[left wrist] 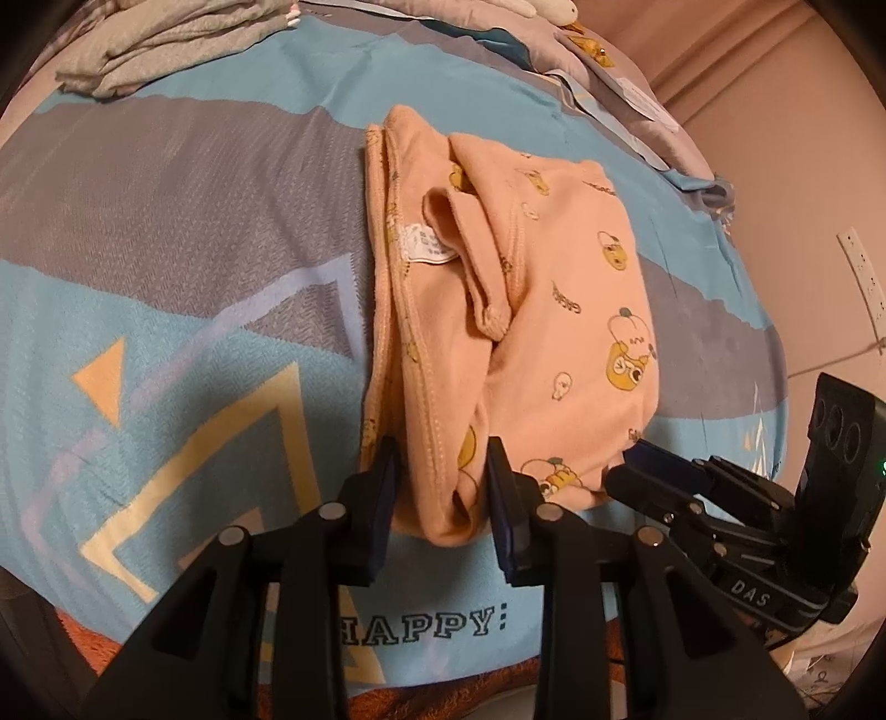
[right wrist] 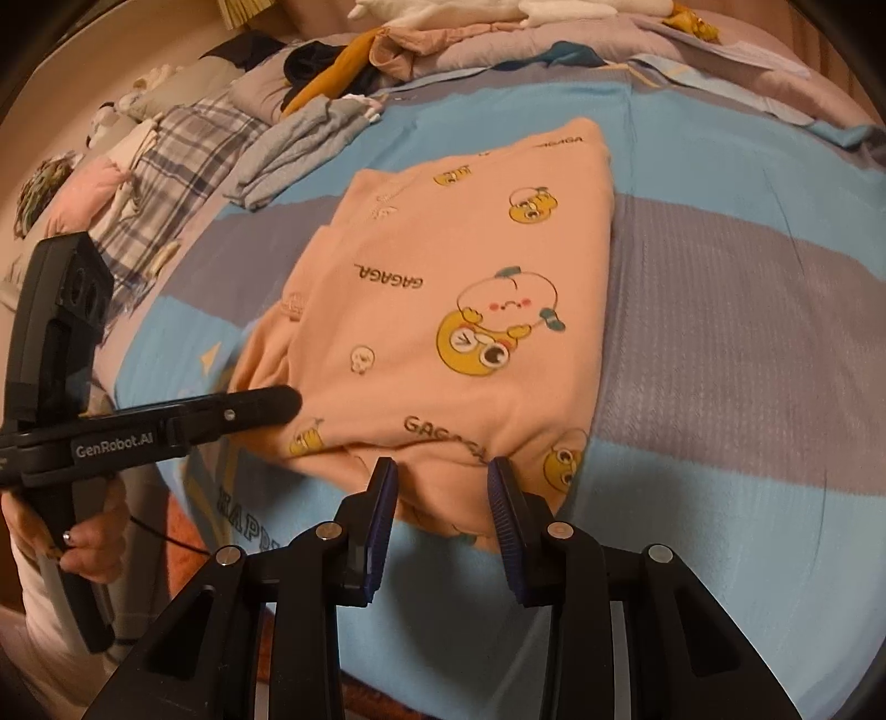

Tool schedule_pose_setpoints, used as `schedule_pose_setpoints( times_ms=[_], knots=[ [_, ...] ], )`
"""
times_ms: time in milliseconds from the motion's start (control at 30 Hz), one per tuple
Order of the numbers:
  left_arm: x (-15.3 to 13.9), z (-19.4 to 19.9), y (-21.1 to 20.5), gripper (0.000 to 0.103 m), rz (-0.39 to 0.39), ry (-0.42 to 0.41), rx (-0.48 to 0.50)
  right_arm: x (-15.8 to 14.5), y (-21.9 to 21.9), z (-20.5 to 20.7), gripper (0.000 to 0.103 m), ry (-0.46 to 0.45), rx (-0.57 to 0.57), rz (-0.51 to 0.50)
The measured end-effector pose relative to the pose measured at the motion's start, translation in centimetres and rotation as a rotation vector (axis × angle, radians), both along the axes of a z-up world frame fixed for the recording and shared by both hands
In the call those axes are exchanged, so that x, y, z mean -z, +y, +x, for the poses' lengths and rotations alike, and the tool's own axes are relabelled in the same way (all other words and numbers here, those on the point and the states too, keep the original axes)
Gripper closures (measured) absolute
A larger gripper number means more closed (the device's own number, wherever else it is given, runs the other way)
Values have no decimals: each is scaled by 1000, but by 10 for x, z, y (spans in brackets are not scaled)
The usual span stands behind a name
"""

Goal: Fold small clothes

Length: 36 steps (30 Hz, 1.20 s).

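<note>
While peach garment (right wrist: 443, 310) lies folded into compact rectangle on bedsheet (right wrist: 720, 310), folding looks nearly done — left gripper (left wrist: 443, 487), right gripper (right wrist: 443, 498) both parted, holding nothing — unfolded pile (right wrist: 343, 66) remains.

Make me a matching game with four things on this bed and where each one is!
Things:
1. peach garment
2. grey folded clothes
3. white label
4. word HAPPY

Places:
A. printed on the bedsheet near the front edge
B. far back corner of the bed in the left wrist view
C. middle of the bed, its near edge between both hand-held grippers' fingers
D. sewn inside the garment's open fold

Pairs: 1-C, 2-B, 3-D, 4-A
</note>
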<state>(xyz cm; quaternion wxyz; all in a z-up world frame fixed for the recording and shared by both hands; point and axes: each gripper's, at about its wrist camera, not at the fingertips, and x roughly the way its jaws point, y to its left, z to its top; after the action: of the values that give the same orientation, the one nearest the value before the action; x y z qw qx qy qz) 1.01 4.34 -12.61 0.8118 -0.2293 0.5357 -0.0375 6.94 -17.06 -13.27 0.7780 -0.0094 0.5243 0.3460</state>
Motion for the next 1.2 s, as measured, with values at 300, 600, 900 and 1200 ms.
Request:
schedule_pose_setpoints(
  times_ms=[300,600,900,1200],
  knots=[
    [-26,9,8,21,2,-113,-35,-20,-16,13,66,-55,82,3],
    [1,46,15,13,-5,-69,-39,-12,-11,49,37,-65,163,-20],
    [15,63,9,27,-33,-55,-9,5,6,60,37,-2,112,-2],
    [12,63,-1,62,-35,-68,-2,9,13,64,59,2,105,17]
  ],
)
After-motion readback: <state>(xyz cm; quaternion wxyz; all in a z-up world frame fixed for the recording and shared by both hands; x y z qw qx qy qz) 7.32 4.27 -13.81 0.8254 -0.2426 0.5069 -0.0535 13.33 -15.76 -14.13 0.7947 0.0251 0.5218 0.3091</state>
